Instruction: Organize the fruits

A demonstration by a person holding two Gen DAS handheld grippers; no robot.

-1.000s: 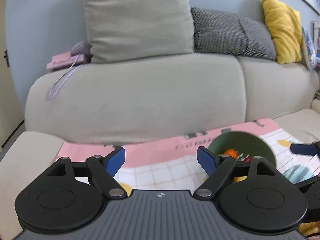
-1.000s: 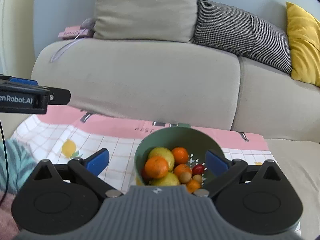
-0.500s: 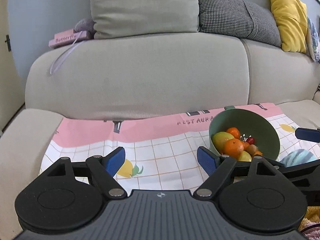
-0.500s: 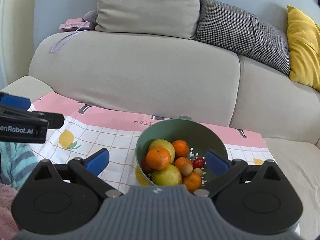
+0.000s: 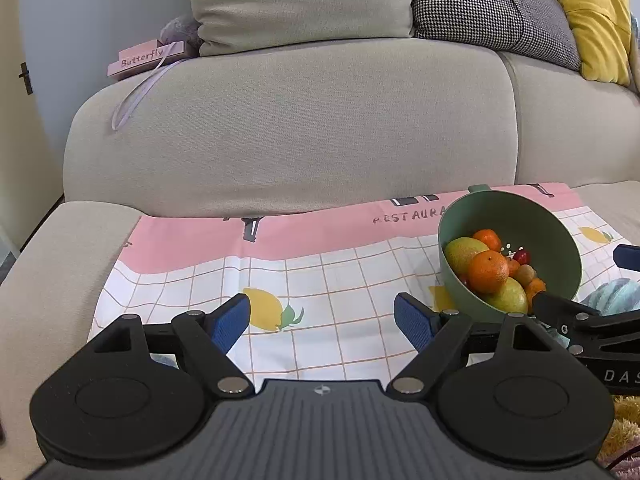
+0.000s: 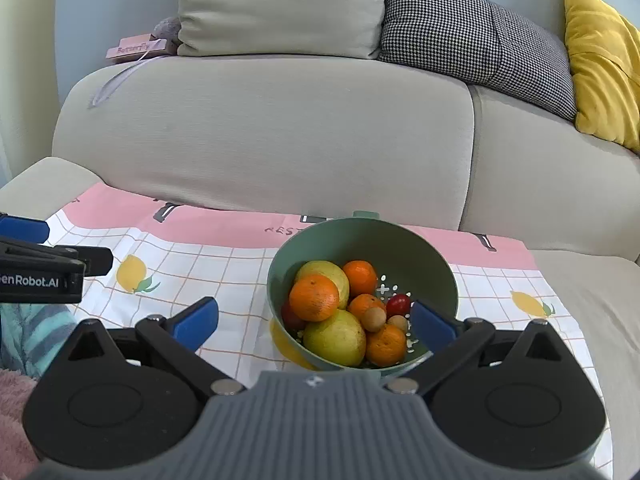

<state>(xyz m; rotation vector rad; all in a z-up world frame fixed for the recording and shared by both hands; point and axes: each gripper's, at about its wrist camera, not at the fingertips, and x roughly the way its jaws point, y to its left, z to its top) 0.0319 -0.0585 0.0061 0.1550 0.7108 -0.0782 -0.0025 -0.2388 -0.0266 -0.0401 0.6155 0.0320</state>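
Observation:
A green colander bowl (image 6: pixel 424 252) sits on a pink and white checked cloth (image 6: pixel 224 264) on the sofa seat. It holds several oranges (image 6: pixel 314 297), two yellow-green fruits (image 6: pixel 335 338), a red fruit (image 6: pixel 399 304) and small brown ones. My right gripper (image 6: pixel 314 322) is open and empty just in front of the bowl. My left gripper (image 5: pixel 322 322) is open and empty over the cloth (image 5: pixel 320 280), left of the bowl (image 5: pixel 532 220). The oranges (image 5: pixel 488 272) show there too.
The beige sofa back (image 6: pixel 260 132) rises behind the cloth, with grey, checked and yellow cushions on top. A pink "Butterfly" box (image 5: pixel 146 58) lies at the back left. A striped teal fabric (image 6: pixel 36 332) lies at the left of the right wrist view.
Both grippers have tilted down and drawn back, so the cloth and the bowl's fruit show more fully. Both stay open and empty.

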